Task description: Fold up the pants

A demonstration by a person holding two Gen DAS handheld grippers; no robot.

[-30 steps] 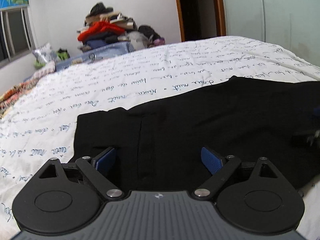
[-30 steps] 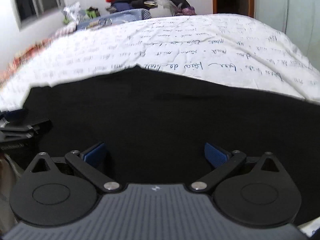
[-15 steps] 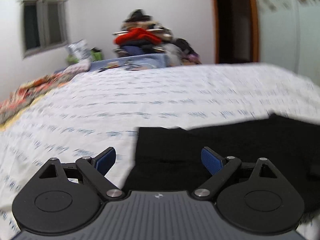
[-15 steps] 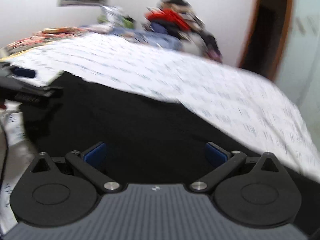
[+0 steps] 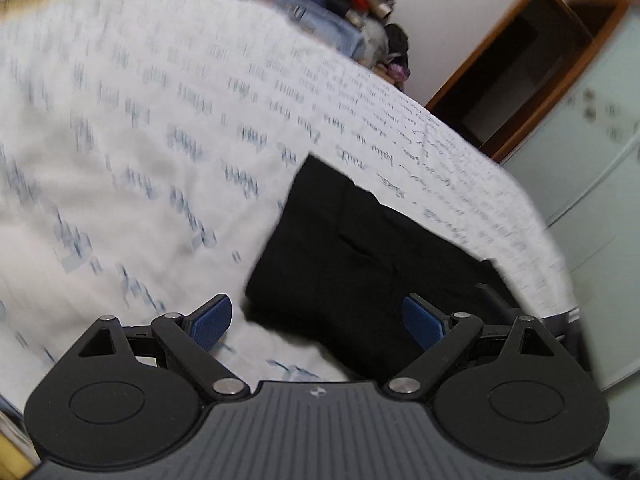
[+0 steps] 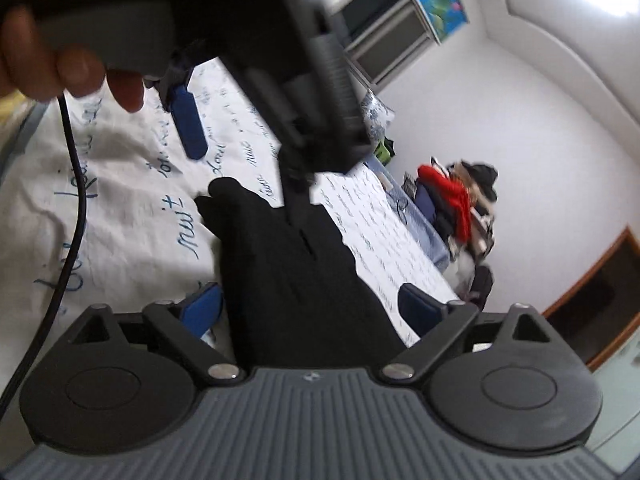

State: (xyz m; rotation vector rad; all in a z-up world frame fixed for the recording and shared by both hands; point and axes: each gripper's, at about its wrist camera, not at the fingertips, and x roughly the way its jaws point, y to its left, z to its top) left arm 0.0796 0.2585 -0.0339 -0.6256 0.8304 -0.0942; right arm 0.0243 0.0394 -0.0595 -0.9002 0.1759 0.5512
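Black pants (image 5: 360, 256) lie folded flat on the white bedspread with blue writing (image 5: 160, 160). My left gripper (image 5: 316, 320) is open and empty, above the pants' near left corner. My right gripper (image 6: 308, 312) is open and empty, held above the pants (image 6: 296, 272), which run away from it. In the right wrist view the left gripper's body and one blue pad (image 6: 190, 120) hang above the pants, with a hand on its handle at the top left.
A pile of clothes with a red garment (image 6: 452, 204) sits past the far end of the bed. A dark doorway (image 5: 516, 68) and a pale wardrobe (image 5: 592, 168) stand on the right. A black cable (image 6: 76, 208) hangs over the bed.
Both grippers have swung and tilted sharply; both views are rotated and blurred. The left gripper now looms close in the right wrist view. Jaws stay open.
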